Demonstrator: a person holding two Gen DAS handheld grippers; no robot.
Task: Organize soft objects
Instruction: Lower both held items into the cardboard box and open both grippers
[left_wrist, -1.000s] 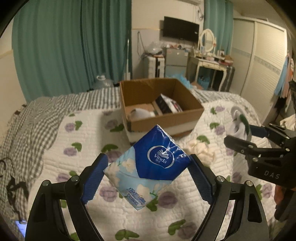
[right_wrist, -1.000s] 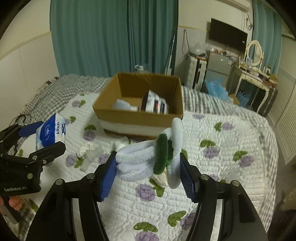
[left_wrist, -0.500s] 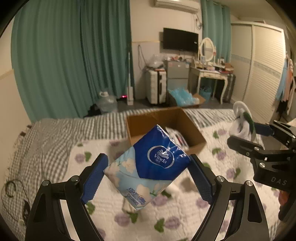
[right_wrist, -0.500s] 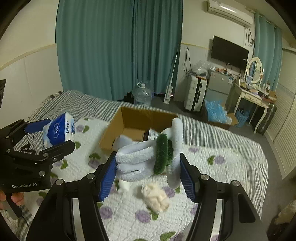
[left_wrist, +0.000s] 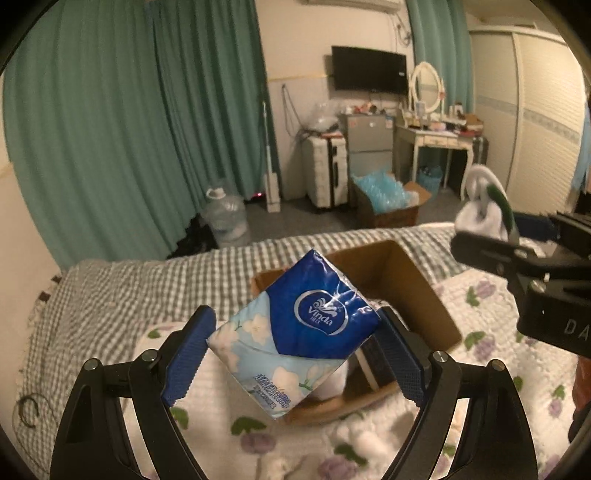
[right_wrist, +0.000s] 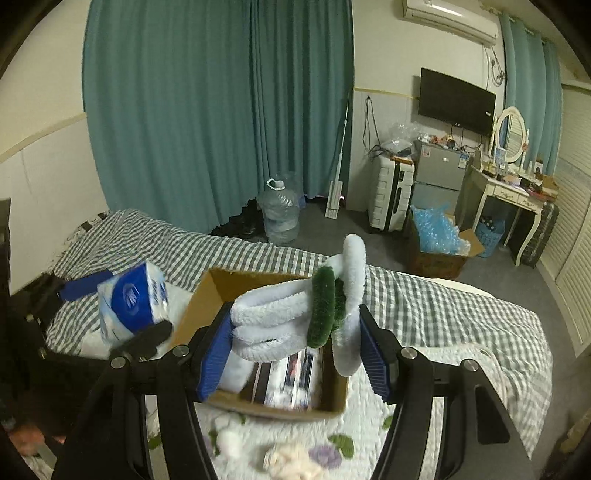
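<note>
My left gripper (left_wrist: 295, 343) is shut on a blue Vinda tissue pack (left_wrist: 299, 332) and holds it in the air in front of the open cardboard box (left_wrist: 417, 288) on the bed. My right gripper (right_wrist: 295, 343) is shut on a fluffy white and green soft bundle (right_wrist: 295, 314) above the same box (right_wrist: 207, 295). The tissue pack also shows in the right wrist view (right_wrist: 129, 302), at the left. The soft bundle shows in the left wrist view (left_wrist: 484, 206), at the right. The box holds a dark package (right_wrist: 291, 380) and something white.
The bed has a floral quilt (left_wrist: 495, 347) and a grey checked blanket (left_wrist: 110, 295). Small white soft pieces (right_wrist: 291, 461) lie on the quilt in front of the box. Beyond the bed stand a water jug (right_wrist: 277, 214), a suitcase (right_wrist: 391, 195) and a dressing table (right_wrist: 513, 192).
Both grippers have risen and moved forward to the box with their loads still held. The box now sits right behind and under the held items.
</note>
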